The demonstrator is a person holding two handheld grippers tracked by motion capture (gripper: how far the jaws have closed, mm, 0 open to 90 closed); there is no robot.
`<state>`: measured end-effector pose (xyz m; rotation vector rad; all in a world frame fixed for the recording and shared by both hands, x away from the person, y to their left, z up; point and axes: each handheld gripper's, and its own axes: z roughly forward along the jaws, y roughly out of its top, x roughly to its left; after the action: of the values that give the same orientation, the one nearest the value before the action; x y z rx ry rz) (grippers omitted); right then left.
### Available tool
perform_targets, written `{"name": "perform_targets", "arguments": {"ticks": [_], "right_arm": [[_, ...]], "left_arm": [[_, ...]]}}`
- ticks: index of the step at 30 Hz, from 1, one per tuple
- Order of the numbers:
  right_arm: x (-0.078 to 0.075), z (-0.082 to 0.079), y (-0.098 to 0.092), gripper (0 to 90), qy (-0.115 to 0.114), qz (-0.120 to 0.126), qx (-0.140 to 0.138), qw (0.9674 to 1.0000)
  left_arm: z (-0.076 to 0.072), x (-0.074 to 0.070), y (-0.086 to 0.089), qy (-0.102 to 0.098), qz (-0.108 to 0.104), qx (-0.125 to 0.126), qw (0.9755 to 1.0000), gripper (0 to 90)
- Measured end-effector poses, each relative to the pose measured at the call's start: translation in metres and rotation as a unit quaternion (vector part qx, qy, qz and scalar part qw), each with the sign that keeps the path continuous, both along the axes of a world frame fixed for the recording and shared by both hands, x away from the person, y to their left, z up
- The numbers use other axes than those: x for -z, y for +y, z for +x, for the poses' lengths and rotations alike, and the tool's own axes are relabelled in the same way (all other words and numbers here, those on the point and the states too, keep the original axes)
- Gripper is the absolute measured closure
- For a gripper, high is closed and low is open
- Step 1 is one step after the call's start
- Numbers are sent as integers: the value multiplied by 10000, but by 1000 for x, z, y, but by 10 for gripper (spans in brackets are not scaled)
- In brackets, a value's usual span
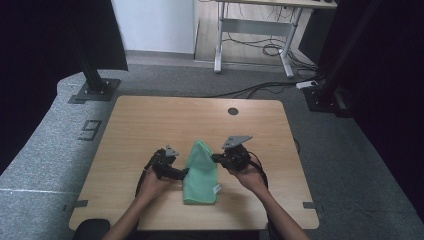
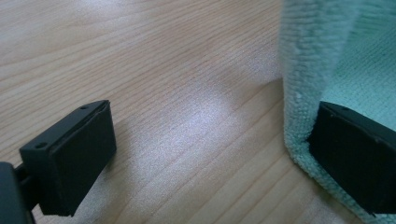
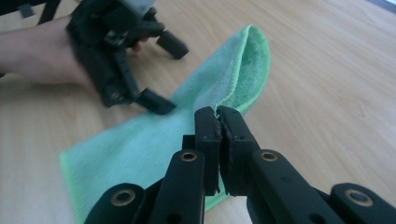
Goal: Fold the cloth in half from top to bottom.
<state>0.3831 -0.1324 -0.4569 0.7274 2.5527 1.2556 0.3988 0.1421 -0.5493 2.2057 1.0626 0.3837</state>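
Now right claw (image 3: 218,116) pinches green cloth (image 3: 187,126).

Both forearms come in from the bottom of the high view, one gripper in each hand. Left gripper (image 1: 181,173) sits low, pointing right, jaws wide apart, one pad (image 2: 355,158) resting on the cloth (image 1: 201,172). Right gripper (image 3: 218,116) is raised, pointing left, jaws pinched together on the cloth's edge.
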Motion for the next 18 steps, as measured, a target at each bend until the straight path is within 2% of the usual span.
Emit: {"name": "perform_targets", "arguments": {"ticks": [7, 18], "right_arm": [[6, -22, -5, 860, 100, -75, -171, 9998], [29, -51, -4, 859, 398, -153, -417, 9982]], "left_arm": [[0, 0, 0, 4, 16, 2, 10000, 12], [-1, 0, 0, 5, 6, -46, 10000, 10]]}}
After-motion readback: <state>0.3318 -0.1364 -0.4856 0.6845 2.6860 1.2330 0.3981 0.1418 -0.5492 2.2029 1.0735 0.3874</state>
